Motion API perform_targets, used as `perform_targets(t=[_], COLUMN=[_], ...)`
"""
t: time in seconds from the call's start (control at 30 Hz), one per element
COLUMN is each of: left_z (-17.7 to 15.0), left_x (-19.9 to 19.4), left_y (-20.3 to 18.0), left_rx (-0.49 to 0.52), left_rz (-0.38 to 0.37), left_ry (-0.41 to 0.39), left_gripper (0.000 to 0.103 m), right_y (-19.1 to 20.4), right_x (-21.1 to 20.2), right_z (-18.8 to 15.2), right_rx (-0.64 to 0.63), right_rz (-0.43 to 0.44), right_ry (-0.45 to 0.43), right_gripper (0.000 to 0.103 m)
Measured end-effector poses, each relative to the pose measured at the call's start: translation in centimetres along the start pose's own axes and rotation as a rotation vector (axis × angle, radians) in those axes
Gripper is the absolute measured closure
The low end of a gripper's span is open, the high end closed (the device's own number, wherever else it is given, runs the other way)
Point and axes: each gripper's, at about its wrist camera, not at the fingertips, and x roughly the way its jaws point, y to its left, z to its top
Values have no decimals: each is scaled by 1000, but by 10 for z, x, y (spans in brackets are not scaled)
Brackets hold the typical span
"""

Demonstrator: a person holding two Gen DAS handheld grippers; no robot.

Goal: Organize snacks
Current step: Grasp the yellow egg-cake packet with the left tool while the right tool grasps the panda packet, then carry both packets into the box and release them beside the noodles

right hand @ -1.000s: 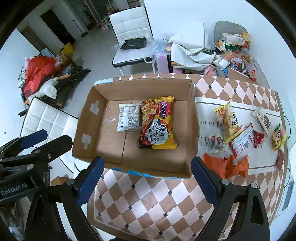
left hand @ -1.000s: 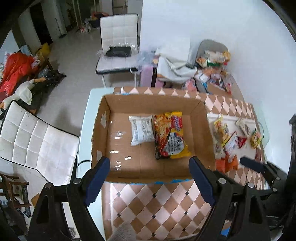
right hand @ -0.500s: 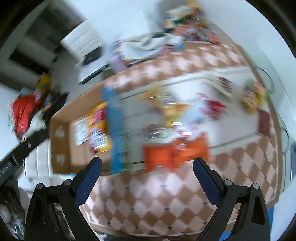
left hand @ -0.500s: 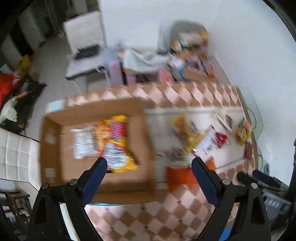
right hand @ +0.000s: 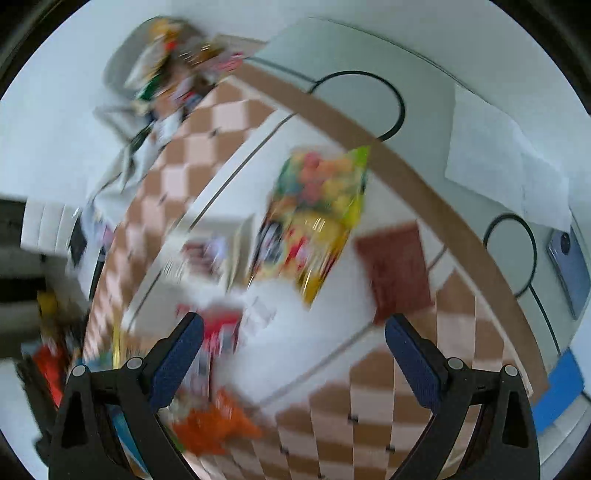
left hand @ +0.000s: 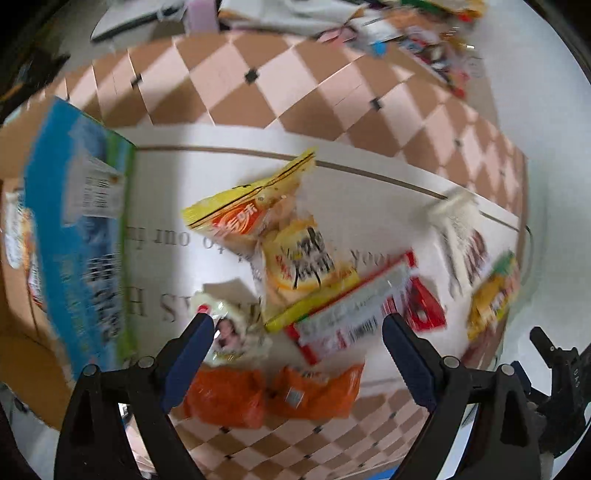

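Note:
My left gripper (left hand: 297, 325) hangs open above loose snacks on the checked table (left hand: 258, 92): two yellow packets (left hand: 303, 258), a red and white packet (left hand: 351, 321), two orange packets (left hand: 273, 395) and a small pale packet (left hand: 229, 332) by its left finger. The cardboard box (left hand: 77, 236), with its blue printed side, lies at the left edge. My right gripper (right hand: 293, 330) is open too, over a colourful yellow-green candy bag (right hand: 317, 221) and a dark red packet (right hand: 399, 269). Nothing sits between either pair of fingers. Both views are blurred.
A white packet (left hand: 461, 236) and a yellow-orange one (left hand: 495, 291) lie to the right. More snacks are piled beyond the table's far edge (left hand: 424, 33). In the right wrist view a phone (right hand: 570, 269) lies at the right, past the table rim, with paper (right hand: 498, 155) above it.
Both grippers have swung from over the cardboard box to the right and down towards the loose snacks. The right one has also rolled, so its view is turned.

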Motion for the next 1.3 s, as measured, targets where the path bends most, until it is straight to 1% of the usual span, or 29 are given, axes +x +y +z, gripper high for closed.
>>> perform_targets(t=[0.07, 0.17, 0.27, 0.37, 0.43, 0.47, 0.53, 0.6, 0.63, 0.7, 0.73, 0.83, 0.93, 1.03, 1.07, 1.1, 1.17, 1.23, 1.3], left_z=[8, 14, 19, 24, 26, 27, 26, 24, 23, 20, 17, 7, -4, -16, -19, -24, -24, -42, -53], left_x=[15, 31, 41, 47, 51, 53, 52, 49, 48, 43, 42, 35, 27, 15, 8, 0, -17, -36, -55], left_y=[0, 0, -2, -6, -10, -12, -16, -20, -22, -22, -25, -32, -37, -39, -40, -41, -42, -43, -37], left_rx=[-34, -71, -83, -80, -64, -53, -28, 10, 24, 45, 60, 108, 141, 158, 166, 178, 202, 231, 251], left_rz=[-1, -3, 8, 25, 46, 69, 104, 116, 124, 135, 144, 166, 172, 159, 157, 154, 146, 124, 100], left_ry=[29, 58, 71, 73, 68, 73, 52, 24, 18, 5, -3, -30, -56, -79, -91, -110, -139, -171, -193], left_gripper=[10, 10, 10, 10, 26, 35, 42, 48, 49, 53, 54, 56, 56, 56, 56, 56, 56, 56, 56], right_y=[-2, -1, 2, 6, 6, 5, 3, 1, 1, 6, 7, 11, 17, 27, 33, 38, 55, 61, 80], right_x=[14, 39, 58, 74, 85, 89, 99, 108, 112, 109, 107, 105, 99, 85, 79, 71, 55, 36, 19], right_z=[19, 42, 50, 49, 48, 47, 45, 41, 39, 37, 35, 28, 19, 6, 7, 3, -10, -22, -41], right_rx=[23, 48, 44, 33, 40, 47, 58, 61, 63, 41, 35, 31, 11, -16, -30, -50, -109, -152, -211], right_rz=[-9, -18, -16, -24, -36, -41, -63, -81, -80, -125, -120, -112, -103, -85, -76, -70, -65, -45, -21], right_ry=[10, 49, 102, 141, 167, 177, 200, 217, 226, 184, 170, 149, 136, 120, 114, 101, 76, 65, 58], right_gripper=[3, 3, 3, 3, 3, 3, 3, 11, 19, 31, 36, 42, 43, 44, 44, 44, 44, 44, 44])
